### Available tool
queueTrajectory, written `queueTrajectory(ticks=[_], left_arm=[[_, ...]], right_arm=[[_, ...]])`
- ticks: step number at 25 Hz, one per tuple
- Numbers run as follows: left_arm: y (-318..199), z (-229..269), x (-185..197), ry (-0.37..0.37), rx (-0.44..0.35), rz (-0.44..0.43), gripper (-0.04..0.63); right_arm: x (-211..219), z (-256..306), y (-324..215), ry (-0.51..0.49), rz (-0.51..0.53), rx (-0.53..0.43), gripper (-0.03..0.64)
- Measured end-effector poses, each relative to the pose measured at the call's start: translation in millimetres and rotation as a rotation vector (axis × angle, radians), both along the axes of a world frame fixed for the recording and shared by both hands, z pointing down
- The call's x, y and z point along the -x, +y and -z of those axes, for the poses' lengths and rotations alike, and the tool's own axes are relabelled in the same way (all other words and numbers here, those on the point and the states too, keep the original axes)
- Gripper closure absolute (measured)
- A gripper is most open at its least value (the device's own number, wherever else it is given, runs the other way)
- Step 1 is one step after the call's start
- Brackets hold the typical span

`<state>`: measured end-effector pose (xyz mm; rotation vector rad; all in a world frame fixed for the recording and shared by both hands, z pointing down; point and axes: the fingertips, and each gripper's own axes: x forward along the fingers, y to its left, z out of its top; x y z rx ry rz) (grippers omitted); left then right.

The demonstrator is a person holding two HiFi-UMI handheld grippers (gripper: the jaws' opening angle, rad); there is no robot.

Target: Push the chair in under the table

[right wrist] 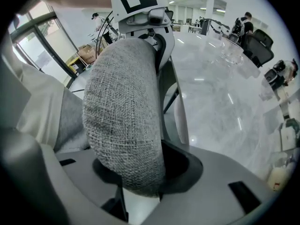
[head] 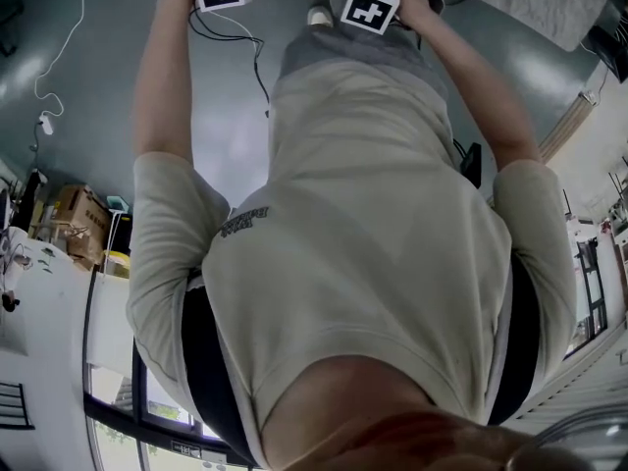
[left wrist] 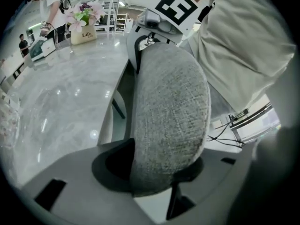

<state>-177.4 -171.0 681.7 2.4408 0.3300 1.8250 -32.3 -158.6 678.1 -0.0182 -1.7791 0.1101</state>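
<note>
1. The left gripper (right wrist: 149, 25) and right gripper (left wrist: 158, 21) sit astride the chair's backrest (left wrist: 168, 116), jaws part-open, with a gap on one side of each: loose, not clamped.
2. The backrest stands just beside the marble surface (left wrist: 61, 107).
3. The chair looks nearly in; I'd say only letting go remains.

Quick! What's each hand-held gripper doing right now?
Left hand-held gripper: open, jaws loosely straddling the grey fabric chair backrest, with a gap on one side.
Right hand-held gripper: open, straddling the same backrest, also with a gap on one side.
</note>
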Motion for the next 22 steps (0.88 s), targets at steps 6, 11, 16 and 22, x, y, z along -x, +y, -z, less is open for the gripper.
queueTrajectory(ticks=[6,11,16,22], left_arm=[[3,1,11,-0.026,0.008,0.009,0.379],[3,3,9,-0.069,0.006,0.059,0.374],[15,4,23,-0.142,0.026,0.146,0.373],[16,59,19,-0.140,0.023,0.279,0.373]], right_arm=[[11,0,5,-0.025,-0.020,0.014,0.419],[7,2,13,-0.025,-0.020,0.135,0.377],[10,23,11,-0.053,-0.043,0.239,0.333],[2,96,-15,-0.211,-0.205,0.319,0.370]])
